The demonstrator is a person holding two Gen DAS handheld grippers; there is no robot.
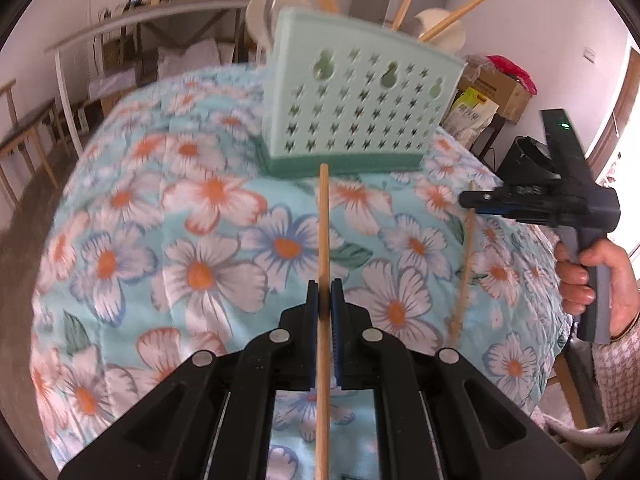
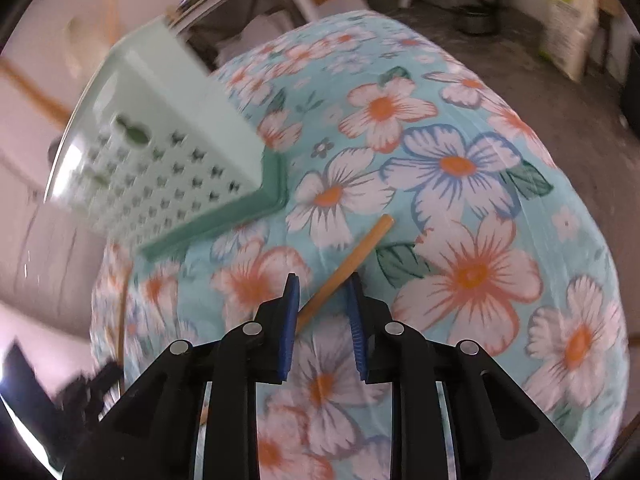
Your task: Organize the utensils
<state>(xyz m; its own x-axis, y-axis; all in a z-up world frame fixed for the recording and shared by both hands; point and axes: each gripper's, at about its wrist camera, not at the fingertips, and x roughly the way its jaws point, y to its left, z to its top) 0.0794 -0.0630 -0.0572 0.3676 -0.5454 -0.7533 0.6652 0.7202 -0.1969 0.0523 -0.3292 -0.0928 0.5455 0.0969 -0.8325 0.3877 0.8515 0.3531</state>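
Observation:
A mint-green perforated utensil holder [image 1: 352, 112] stands on the floral tablecloth [image 1: 180, 240] and holds several wooden chopsticks and pale spoons. My left gripper [image 1: 324, 296] is shut on a wooden chopstick [image 1: 324, 220] that points at the holder's base. My right gripper [image 2: 322, 284] is open, its jaws on either side of a second chopstick [image 2: 352, 264] that crosses them at a slant; whether it touches the cloth I cannot tell. That gripper [image 1: 472, 200] shows at the right of the left wrist view over the same chopstick [image 1: 464, 272]. The holder [image 2: 160, 152] appears blurred in the right wrist view.
The table's right edge [image 1: 560, 320] is near my right hand. Cardboard boxes and bags [image 1: 492, 92] stand behind the table, a long shelf [image 1: 140, 20] at the back left, a wooden bench [image 1: 24, 132] at the far left.

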